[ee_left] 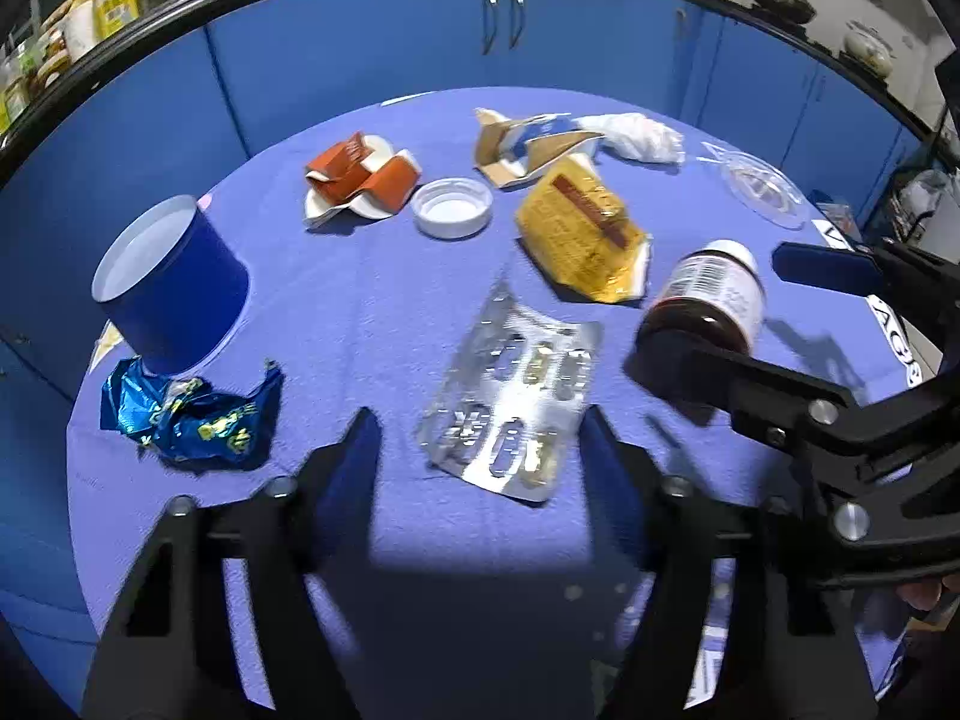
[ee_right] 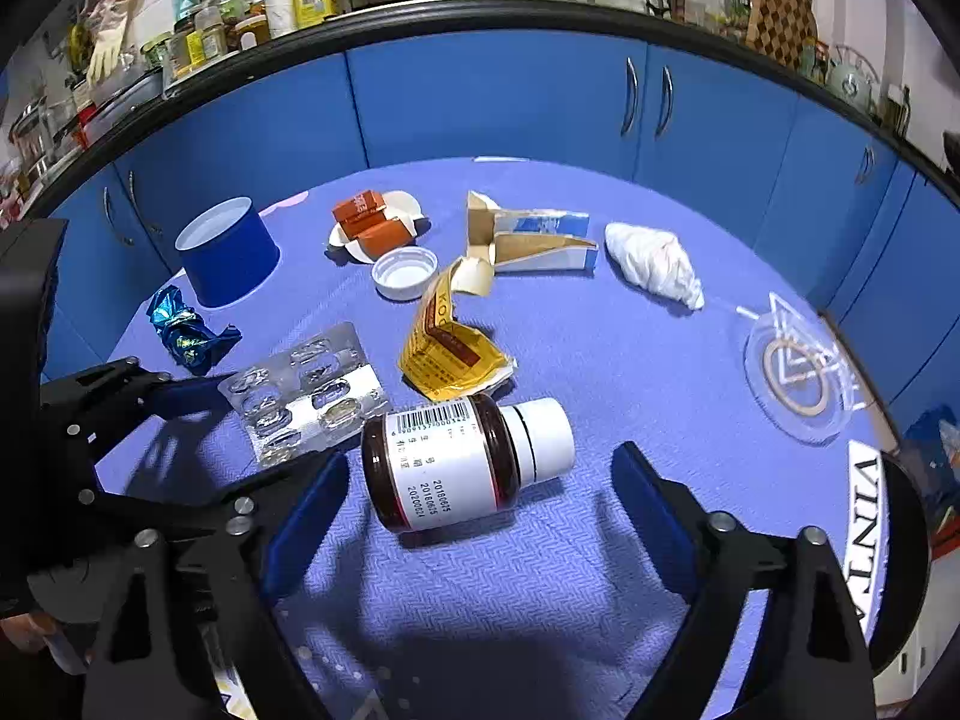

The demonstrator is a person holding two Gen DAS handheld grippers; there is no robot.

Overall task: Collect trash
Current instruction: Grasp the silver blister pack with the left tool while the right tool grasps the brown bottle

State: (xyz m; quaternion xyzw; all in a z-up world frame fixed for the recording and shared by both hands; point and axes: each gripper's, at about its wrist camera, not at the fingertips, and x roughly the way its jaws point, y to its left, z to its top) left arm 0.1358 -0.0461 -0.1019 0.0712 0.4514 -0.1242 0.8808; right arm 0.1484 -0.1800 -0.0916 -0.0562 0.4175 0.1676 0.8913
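Observation:
A silver blister pack (ee_left: 516, 396) lies on the blue tablecloth (ee_left: 372, 300) between the fingers of my left gripper (ee_left: 477, 420). Its right pad meets the pack's edge, a strip of cloth shows beside the left pad, and the jaws stand open. A brown pill bottle (ee_right: 456, 462) with a white cap lies on its side between the fingers of my right gripper (ee_right: 480, 459), which is open with a gap on both sides. From the left wrist view the right gripper (ee_left: 744, 312) straddles the bottle (ee_left: 714, 294). An empty blue round container (ee_left: 174, 288) stands at the left.
A crumpled blue foil wrapper (ee_left: 192, 420), orange carton pieces (ee_left: 360, 180), a white lid (ee_left: 453, 207), a yellow packet (ee_left: 582, 234), a torn cardboard box (ee_left: 528, 147), a white tissue wad (ee_left: 642, 135) and a clear plastic lid (ee_left: 762, 186) lie about. Blue cabinets (ee_left: 360, 48) stand behind.

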